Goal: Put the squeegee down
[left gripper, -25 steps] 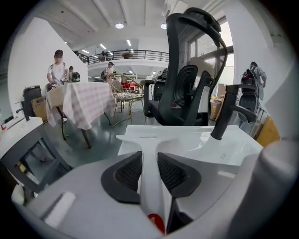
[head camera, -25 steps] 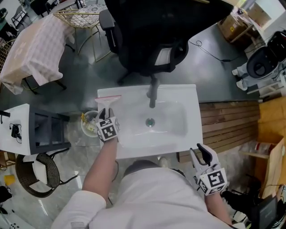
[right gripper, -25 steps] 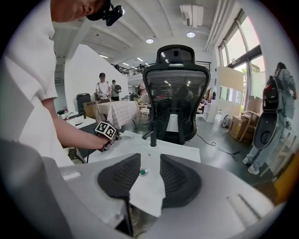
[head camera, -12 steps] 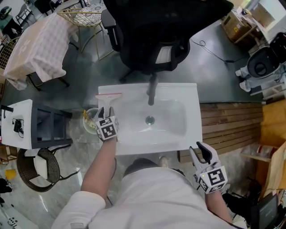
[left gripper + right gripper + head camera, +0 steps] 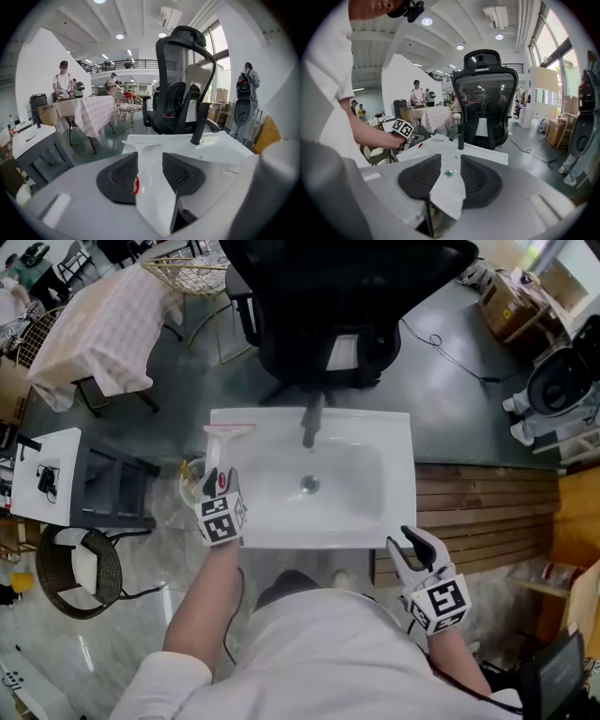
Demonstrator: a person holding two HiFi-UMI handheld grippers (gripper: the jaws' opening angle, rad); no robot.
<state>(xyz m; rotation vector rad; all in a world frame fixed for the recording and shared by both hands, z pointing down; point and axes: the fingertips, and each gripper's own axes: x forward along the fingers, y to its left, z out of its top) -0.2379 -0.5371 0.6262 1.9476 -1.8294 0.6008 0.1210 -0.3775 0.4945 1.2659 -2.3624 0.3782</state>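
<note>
Nearest me, the right gripper [image 5: 410,549] hangs off the front corner of the white sink [image 5: 370,521], about four o'clock from the drain [image 5: 307,485], its jaws apart with nothing between them. At nine o'clock the left gripper [image 5: 221,482] has just been opening its jaws, which stand wide, and the red-marked handle end of the squeegee [image 5: 223,448] seems to sit loose in the gap, unpinched. The squeegee lies flat along the sink's left rim, blade toward ten o'clock, left of the black faucet [image 5: 309,426].
</note>
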